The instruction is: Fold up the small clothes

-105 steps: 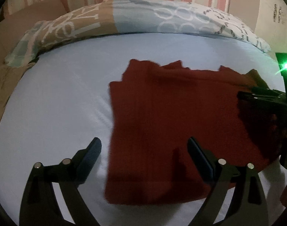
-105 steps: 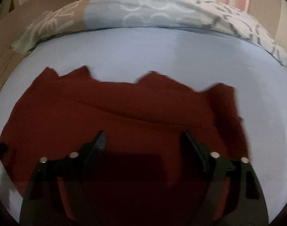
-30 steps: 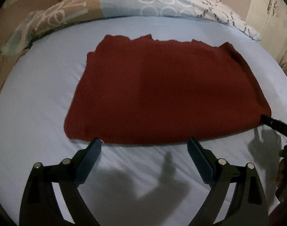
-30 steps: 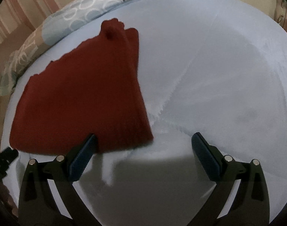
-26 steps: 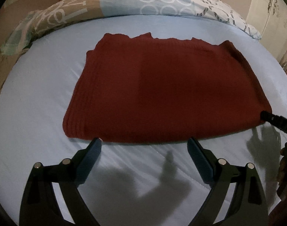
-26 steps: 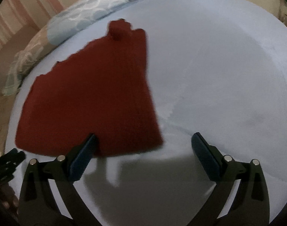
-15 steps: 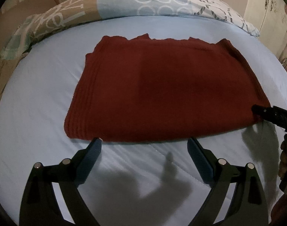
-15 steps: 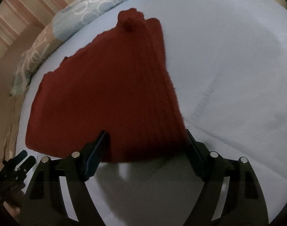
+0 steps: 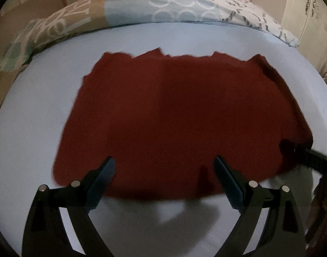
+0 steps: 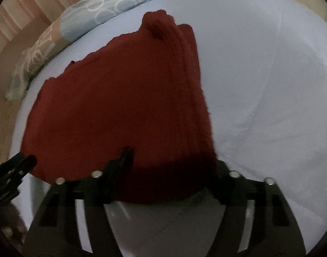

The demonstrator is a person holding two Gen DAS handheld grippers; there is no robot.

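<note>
Beyond red garment (image 9: 180,115), patterned pillow (image 9: 163,8)

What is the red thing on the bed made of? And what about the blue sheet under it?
The red garment looks like a soft knitted fabric, maybe wool or cotton: faint ribbed lines run along its edge, and its surface is dull and fuzzy. The blue sheet looks like smooth, thin woven cloth, matte, with only shallow creases. The exact fibre of either can't be told from here.

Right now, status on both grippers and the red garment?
Left gripper open over near hem. Right gripper closing, near right corner between its fingers, not clamped. Red garment flat on the blue sheet. Nothing in the way.
</note>
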